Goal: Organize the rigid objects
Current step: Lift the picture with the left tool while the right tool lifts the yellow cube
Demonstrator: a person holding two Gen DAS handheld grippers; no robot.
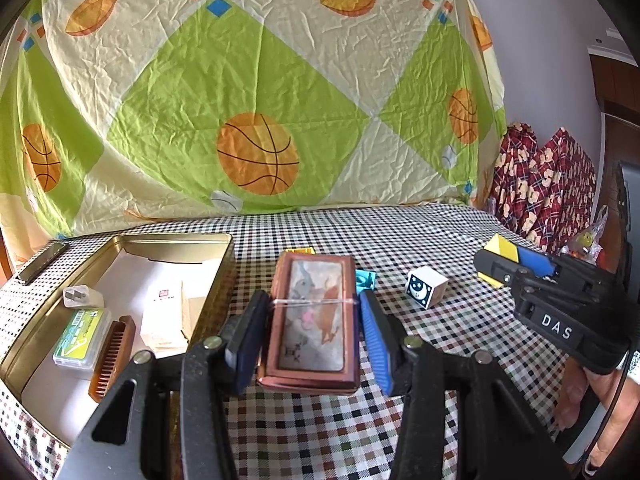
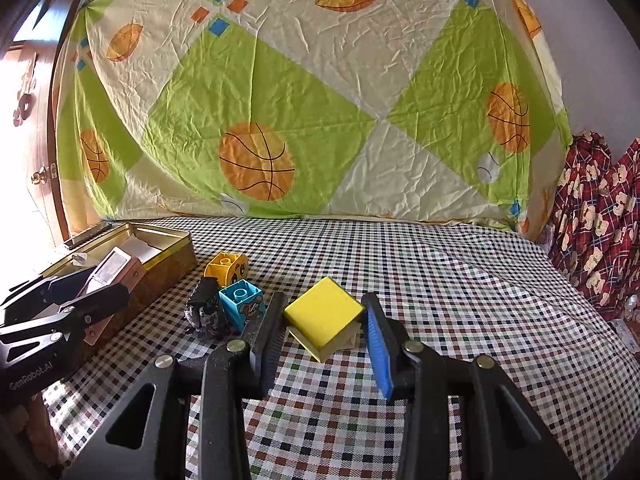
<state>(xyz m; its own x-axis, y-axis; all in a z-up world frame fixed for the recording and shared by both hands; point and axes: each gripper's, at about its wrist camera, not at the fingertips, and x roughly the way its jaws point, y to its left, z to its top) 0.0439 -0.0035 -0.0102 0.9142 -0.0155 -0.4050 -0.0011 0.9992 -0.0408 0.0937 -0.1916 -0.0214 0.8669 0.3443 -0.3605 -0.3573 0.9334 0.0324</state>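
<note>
Left tool (image 1: 314, 334) clamped on the long sides of the case (image 1: 312, 324), lifted beside the tin (image 1: 176, 240) at the table's left edge, probably for dropping in; right tool (image 2: 324, 328) pinching the yellow block (image 2: 324, 314) mid-table, corner-on, seemingly raised.

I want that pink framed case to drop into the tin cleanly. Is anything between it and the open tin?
Nothing visible stands between them. The left gripper holds the pink case just right of the tin; only the tin's wall separates them. Bare floor shows inside.
</note>
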